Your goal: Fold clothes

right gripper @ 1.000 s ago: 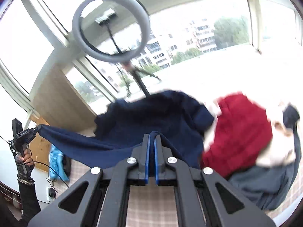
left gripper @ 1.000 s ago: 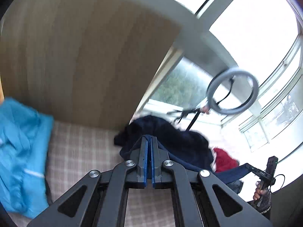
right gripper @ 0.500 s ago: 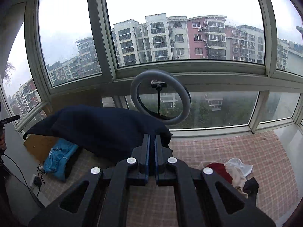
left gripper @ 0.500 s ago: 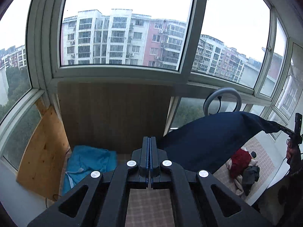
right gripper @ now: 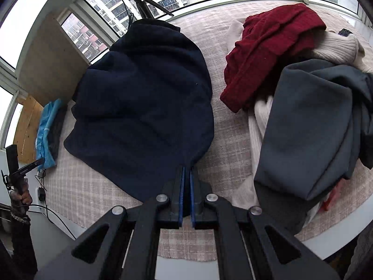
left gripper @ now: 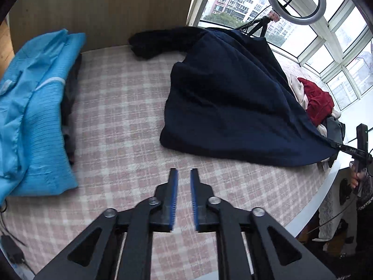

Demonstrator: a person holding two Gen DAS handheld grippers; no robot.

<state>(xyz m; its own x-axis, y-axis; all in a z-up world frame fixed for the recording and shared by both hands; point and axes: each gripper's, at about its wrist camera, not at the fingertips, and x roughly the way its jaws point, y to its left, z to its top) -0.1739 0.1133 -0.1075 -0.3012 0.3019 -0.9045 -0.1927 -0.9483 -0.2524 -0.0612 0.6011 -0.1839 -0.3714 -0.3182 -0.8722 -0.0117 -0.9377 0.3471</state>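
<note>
A navy garment (left gripper: 228, 98) lies spread on the checked pink cloth (left gripper: 121, 121), one sleeve trailing toward the back wall. My left gripper (left gripper: 184, 175) is open and empty, above the cloth just in front of the garment's near edge. My right gripper (right gripper: 186, 170) is shut on the navy garment's (right gripper: 144, 98) near hem. In the left wrist view the right gripper (left gripper: 335, 145) holds the garment's stretched right corner. The left gripper (right gripper: 38, 162) shows at the far left of the right wrist view.
A folded light-blue garment (left gripper: 35, 107) lies on the left on a dark one. A pile with a red sweater (right gripper: 268, 49), a cream knit (right gripper: 335, 46) and a grey garment (right gripper: 310, 130) sits at the right. A ring light (left gripper: 293, 0) stands by the windows. The white table edge (left gripper: 312, 205) curves at front right.
Both grippers dropped from raised, window-facing poses down toward the table. The navy garment, held up in the air before, now lies on the cloth. My left gripper has opened and let it go.
</note>
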